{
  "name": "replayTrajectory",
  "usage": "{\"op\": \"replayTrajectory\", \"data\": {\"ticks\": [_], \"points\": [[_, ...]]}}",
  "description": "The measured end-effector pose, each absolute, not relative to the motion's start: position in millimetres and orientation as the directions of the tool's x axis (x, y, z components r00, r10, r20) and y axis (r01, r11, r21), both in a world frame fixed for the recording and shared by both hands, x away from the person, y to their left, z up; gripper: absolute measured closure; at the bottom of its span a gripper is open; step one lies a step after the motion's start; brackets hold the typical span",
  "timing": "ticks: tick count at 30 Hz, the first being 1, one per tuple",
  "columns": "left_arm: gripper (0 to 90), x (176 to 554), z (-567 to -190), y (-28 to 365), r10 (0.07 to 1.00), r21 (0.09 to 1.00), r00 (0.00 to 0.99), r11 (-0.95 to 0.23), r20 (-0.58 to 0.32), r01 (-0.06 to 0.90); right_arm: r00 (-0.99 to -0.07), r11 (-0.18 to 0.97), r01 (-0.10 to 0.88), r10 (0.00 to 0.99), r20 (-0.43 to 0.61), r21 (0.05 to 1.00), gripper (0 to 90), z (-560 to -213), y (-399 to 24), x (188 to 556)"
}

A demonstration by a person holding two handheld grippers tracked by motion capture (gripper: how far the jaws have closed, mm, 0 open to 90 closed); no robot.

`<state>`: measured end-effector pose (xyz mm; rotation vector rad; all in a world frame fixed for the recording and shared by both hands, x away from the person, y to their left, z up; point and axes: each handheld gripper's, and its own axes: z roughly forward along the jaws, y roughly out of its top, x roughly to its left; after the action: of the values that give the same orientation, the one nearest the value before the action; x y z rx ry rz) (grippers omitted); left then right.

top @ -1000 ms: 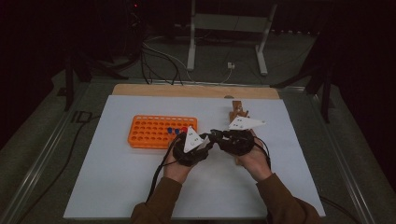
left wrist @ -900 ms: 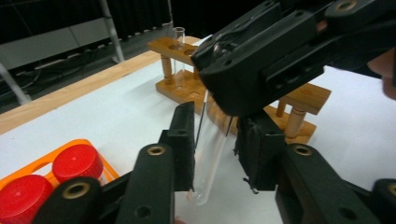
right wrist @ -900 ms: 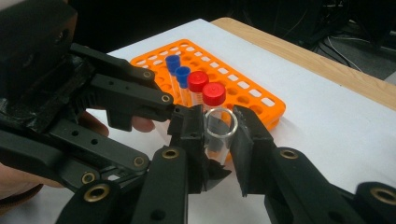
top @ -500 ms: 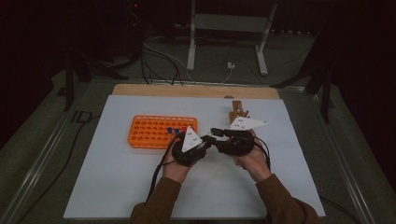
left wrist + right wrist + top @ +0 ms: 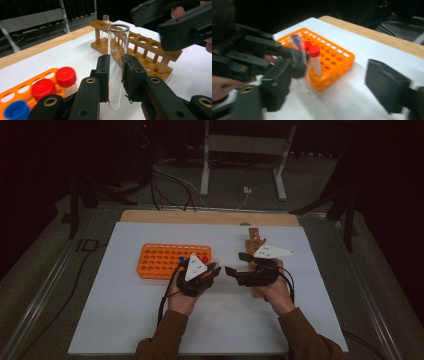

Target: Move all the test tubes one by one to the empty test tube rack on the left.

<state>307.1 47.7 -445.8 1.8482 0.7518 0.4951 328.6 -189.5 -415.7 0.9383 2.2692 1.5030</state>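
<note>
While the left gripper (image 5: 116,80) clamps an upright glass test tube (image 5: 117,62) between its fingers (image 5: 103,77), the right gripper (image 5: 234,264) faces it, fingers spread apart. Beyond the tube's fingers stands a wooden rack (image 5: 147,47); beside them sits an orange rack (image 5: 170,260).

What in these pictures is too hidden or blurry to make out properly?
- Printing on the glass tube, left gripper view: partly covered by the pads and too faint to read.
- Wooden rack, high view: mostly hidden under the right gripper and hand.
- Capped tubes, right gripper view: motion blur hides whatever is inside.
- Blue cap, left gripper view: blurred, cut by the edge.
</note>
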Motion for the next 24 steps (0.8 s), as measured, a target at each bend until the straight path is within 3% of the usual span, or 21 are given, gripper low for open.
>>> {"op": "replayTrajectory", "data": {"ticks": [7,24], "points": [[75.9,305.7,-441.1,61.9,0.708,0.930,0.706,-0.251,-0.013,0.269,-0.713,0.250,0.375,0.693,0.106,0.893,3.0,-419.6,-199.6,328.2],[75.7,304.1,-434.4,95.3,0.750,0.940,0.661,-0.201,-0.034,0.276,-0.653,0.210,0.378,0.750,0.100,0.901,0.2,-423.3,-224.4,324.7]]}}
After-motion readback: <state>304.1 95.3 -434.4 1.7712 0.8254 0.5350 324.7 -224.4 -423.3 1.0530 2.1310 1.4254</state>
